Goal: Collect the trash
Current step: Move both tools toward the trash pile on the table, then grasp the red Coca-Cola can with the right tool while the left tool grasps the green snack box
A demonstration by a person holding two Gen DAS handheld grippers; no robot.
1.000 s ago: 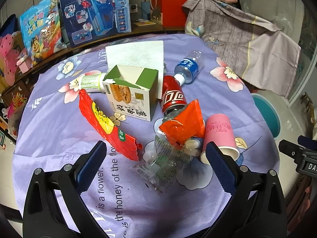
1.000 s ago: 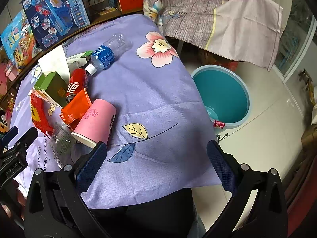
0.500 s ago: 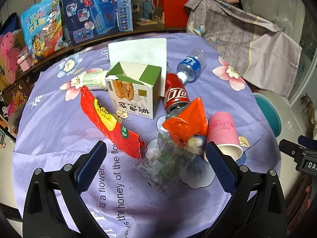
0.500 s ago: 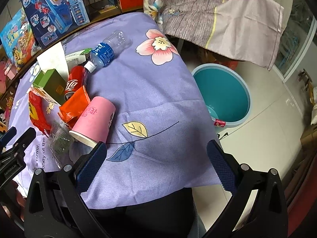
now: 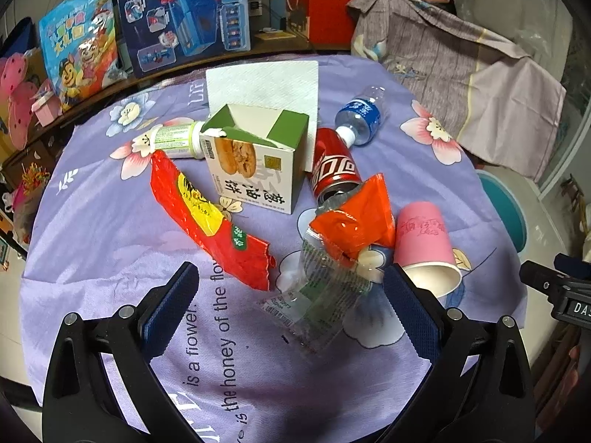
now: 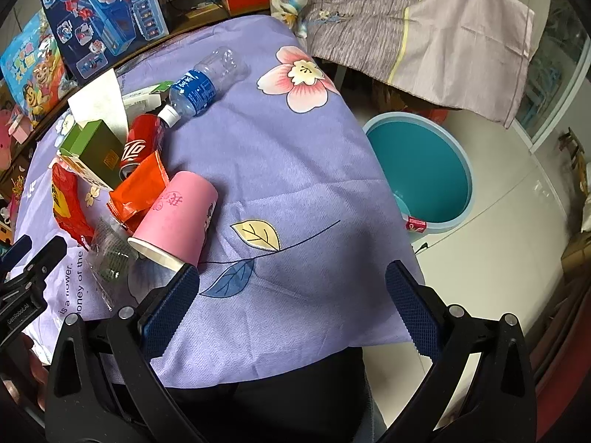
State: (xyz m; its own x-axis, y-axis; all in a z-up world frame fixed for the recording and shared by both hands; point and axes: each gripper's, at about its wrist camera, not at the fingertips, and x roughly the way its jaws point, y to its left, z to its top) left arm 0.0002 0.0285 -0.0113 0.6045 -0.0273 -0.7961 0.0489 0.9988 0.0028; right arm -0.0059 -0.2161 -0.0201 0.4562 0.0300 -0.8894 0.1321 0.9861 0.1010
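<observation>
Trash lies on the purple floral tablecloth [image 5: 92, 229]: a clear plastic wrapper [image 5: 317, 295], an orange wrapper [image 5: 354, 221], a red and yellow wrapper [image 5: 207, 221], a green and white box [image 5: 255, 162], a red can [image 5: 332, 170], a pink paper cup [image 5: 424, 243], a blue-label bottle [image 5: 360, 114], a small white bottle [image 5: 173, 140] and a napkin [image 5: 266, 85]. My left gripper [image 5: 288, 310] is open above the clear wrapper. My right gripper [image 6: 291, 302] is open over the cloth's near right part, beside the pink cup [image 6: 177, 217]. A teal bin [image 6: 424, 170] stands on the floor.
Toy boxes [image 5: 181, 11] and a red box [image 5: 321, 0] stand behind the table. A striped cloth [image 6: 406, 26] drapes over something at the back right. The floor [image 6: 517, 243] is pale tile right of the table.
My left gripper has moved slightly forward over the trash pile. My right gripper has shifted a little toward the table; the cup sits nearer its left finger.
</observation>
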